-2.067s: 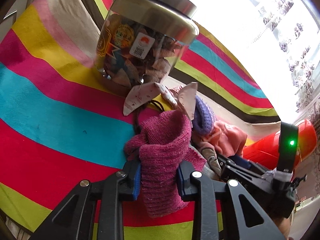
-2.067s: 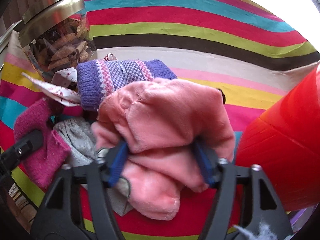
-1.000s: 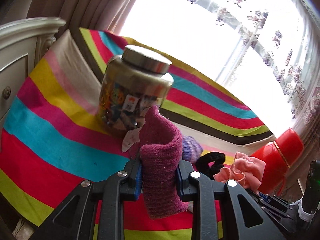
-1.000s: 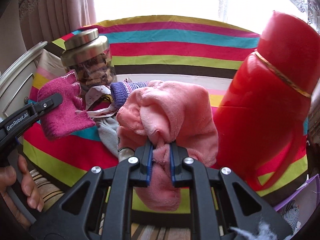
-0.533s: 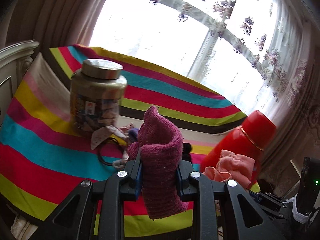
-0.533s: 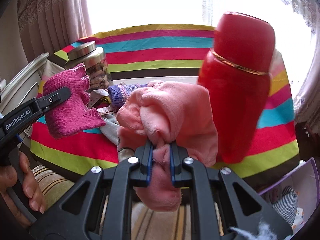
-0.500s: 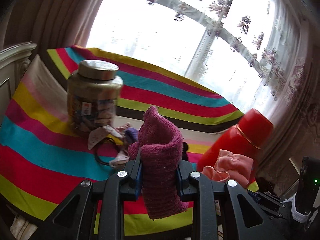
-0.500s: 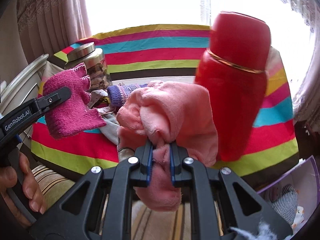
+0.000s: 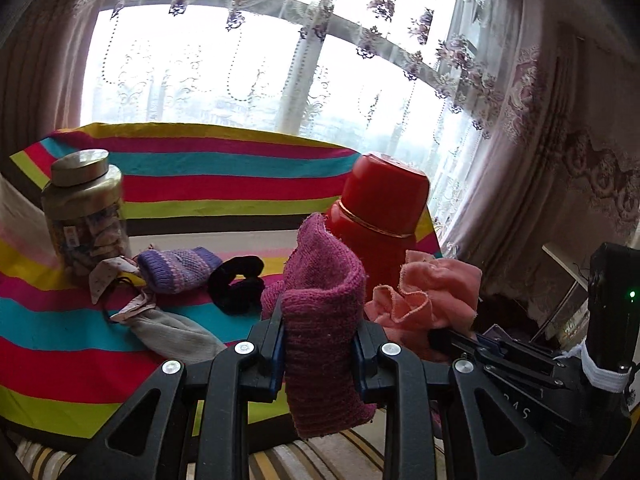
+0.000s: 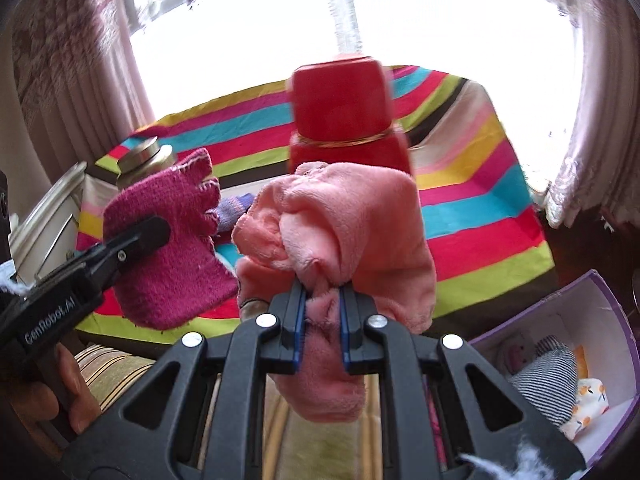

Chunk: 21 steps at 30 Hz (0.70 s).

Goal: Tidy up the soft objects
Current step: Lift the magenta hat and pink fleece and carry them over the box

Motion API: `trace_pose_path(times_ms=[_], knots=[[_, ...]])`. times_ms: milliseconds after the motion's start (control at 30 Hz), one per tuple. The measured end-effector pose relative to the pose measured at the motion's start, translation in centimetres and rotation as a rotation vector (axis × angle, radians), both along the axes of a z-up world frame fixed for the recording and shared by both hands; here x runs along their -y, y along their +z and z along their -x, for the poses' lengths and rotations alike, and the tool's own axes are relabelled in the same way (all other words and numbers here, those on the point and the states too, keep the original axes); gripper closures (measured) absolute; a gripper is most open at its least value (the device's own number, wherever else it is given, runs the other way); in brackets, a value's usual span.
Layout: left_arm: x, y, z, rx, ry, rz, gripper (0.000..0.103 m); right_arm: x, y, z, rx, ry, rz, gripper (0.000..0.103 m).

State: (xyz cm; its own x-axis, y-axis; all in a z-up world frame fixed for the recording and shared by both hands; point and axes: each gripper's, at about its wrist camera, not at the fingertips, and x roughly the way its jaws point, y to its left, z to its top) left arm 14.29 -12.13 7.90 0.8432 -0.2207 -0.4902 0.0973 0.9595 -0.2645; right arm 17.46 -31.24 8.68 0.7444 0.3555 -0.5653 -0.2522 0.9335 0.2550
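Surface: striped cloth [image 9: 224, 168] on table, window behind.
Left gripper [image 9: 320, 354]: clamped on magenta glove [image 9: 320, 320], lifted.
Right gripper [image 10: 323, 330]: pinching pink fleece [image 10: 352, 224].
Target guess: purple box [image 10: 592, 300], lower right.
Risk: dangling fleece clips red flask [image 10: 344, 120]; thin pinch slips.

Only legible text: "GenRobot.AI" in white on left gripper [image 10: 136, 240] arm, right wrist view. Jar [image 9: 85, 216] label unreadable.
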Motion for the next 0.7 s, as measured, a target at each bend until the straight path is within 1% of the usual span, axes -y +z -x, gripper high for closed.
trace_pose_path(times_ms=[267,300,400,433,600,700], knots=[[5.7,0.4,-0.3,-0.004,-0.15,-0.041,0.076,5.6,-0.6,0.9,-0.011,-0.107,-0.042,0.086],[6.3,0.4,-0.3,-0.006,-0.167,-0.044,0.076,6.4,-0.7,1.0,-0.017,-0.117,-0.025,0.086],[8.6,0.5,-0.5,-0.008,-0.228,-0.057,0.076,9.2,-1.1,1.2,-0.029,-0.177,-0.033,0.086],[9.4,0.4,-0.6,-0.008,-0.249,-0.063,0.076,10.0,-1.3,1.3,-0.037,-0.186,-0.007,0.086],[13.6,0.4,-0.7,-0.009,-0.362,-0.101,0.076,14.3,-2.1,2.0,-0.059,-0.288,-0.017,0.086],[15.5,0.2,-0.8,-0.013,-0.407,-0.115,0.076,16.3,-2.5,2.4,-0.067,-0.336,-0.017,0.086]])
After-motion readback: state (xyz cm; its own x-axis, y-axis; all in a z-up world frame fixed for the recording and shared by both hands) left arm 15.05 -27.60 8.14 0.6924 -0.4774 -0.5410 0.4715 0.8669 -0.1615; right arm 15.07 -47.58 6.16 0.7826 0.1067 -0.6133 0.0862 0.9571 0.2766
